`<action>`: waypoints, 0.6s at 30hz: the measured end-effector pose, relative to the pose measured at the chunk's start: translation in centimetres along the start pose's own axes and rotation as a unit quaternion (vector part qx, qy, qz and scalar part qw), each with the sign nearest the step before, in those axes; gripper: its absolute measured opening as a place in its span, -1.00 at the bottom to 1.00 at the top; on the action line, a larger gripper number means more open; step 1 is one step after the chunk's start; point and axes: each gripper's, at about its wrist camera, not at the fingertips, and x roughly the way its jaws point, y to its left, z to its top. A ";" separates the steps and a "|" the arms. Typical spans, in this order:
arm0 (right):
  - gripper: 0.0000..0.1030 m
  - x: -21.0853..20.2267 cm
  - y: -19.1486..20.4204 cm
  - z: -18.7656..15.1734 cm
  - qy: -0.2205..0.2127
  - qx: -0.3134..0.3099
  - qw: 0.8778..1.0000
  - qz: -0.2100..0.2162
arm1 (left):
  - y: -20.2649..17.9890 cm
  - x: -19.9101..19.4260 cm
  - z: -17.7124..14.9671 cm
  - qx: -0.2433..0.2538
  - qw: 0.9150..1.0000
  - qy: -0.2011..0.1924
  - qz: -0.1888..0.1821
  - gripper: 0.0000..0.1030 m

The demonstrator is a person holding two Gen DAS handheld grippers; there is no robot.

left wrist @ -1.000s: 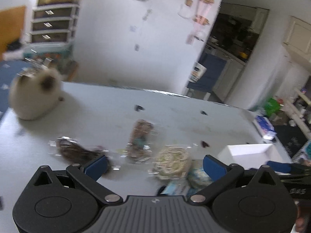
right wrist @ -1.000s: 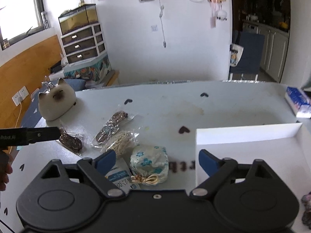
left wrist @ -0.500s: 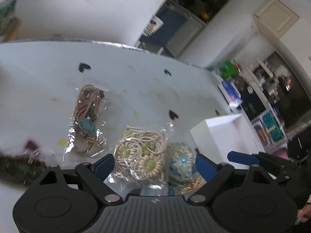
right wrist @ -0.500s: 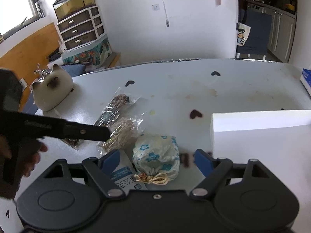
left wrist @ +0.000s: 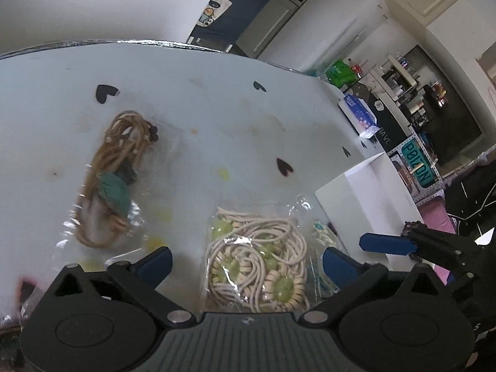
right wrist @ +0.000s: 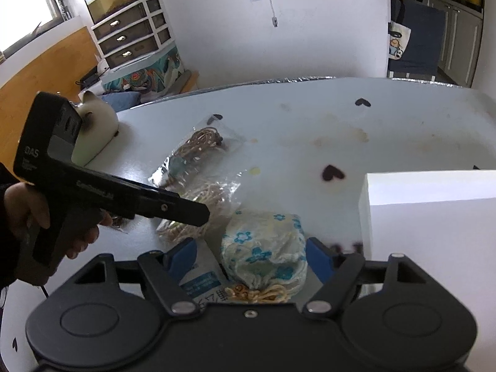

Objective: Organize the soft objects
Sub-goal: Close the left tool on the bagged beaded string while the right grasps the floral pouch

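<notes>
Daylight is coming through a window (right wrist: 21,9) left of the white drawer unit (right wrist: 133,31), which is standing against a white wall (right wrist: 279,31). Right of that unit, grey cabinets (right wrist: 458,40) are lining a darker kitchen doorway.

Counted on the pale table (right wrist: 403,130): two clear packets of coiled cord, a brown one (right wrist: 192,152) at far left and a cream one with green beads (left wrist: 257,266) nearer; one drawstring pouch with blue flowers (right wrist: 266,254) near centre, and one blue-labelled flat packet (right wrist: 201,285) just left of it. One white box (right wrist: 434,217) stood at near right, one cat-shaped figure (right wrist: 96,133) at far left, and one blue tissue pack (left wrist: 359,114) at the far right edge. Two grippers were in view, the left (left wrist: 245,262) and the right (right wrist: 251,255).
</notes>
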 end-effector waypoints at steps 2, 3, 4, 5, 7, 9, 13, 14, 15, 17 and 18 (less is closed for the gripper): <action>0.51 0.5 -0.2 0.0 0.005 0.006 1.000 -0.003 | 0.2 0.3 0.3 0.000 1.000 0.005 -0.001 0.95; 0.51 0.7 -0.3 0.1 0.007 0.010 1.000 -0.004 | 0.1 0.4 0.4 0.002 1.000 0.003 -0.001 0.94; 0.51 1.0 -0.5 0.1 0.010 0.013 1.000 -0.004 | 0.1 0.5 0.5 0.003 1.000 0.005 -0.002 0.87; 0.51 1.2 -0.6 0.2 0.013 0.017 1.000 -0.005 | 0.0 0.7 0.6 0.004 1.000 0.008 -0.002 0.81; 0.51 1.8 -0.9 0.3 0.018 0.022 1.000 -0.007 | -0.3 0.7 0.6 0.009 1.000 0.010 -0.001 0.70; 0.51 2.3 -1.1 0.3 0.024 0.026 0.999 -0.006 | -0.5 0.8 0.5 0.013 1.000 0.012 0.000 0.55; 0.52 3.1 -1.3 0.4 0.033 0.026 0.999 -0.008 | -0.7 0.9 0.4 0.010 1.000 0.017 0.001 0.39; 0.52 3.2 -1.4 0.4 0.036 0.026 0.999 -0.008 | -0.7 0.8 0.3 0.009 1.000 0.017 0.004 0.32; 0.52 3.3 -1.4 0.4 0.038 0.027 0.999 -0.008 | -0.7 0.8 0.3 0.009 1.000 0.017 0.007 0.30; 0.51 3.5 -1.5 0.4 0.039 0.027 0.999 -0.005 | -0.7 0.6 0.2 0.005 1.000 0.015 0.013 0.24; 0.47 3.5 -1.4 0.5 0.039 0.026 0.999 -0.004 | -0.7 0.5 0.1 0.002 1.000 0.014 0.015 0.22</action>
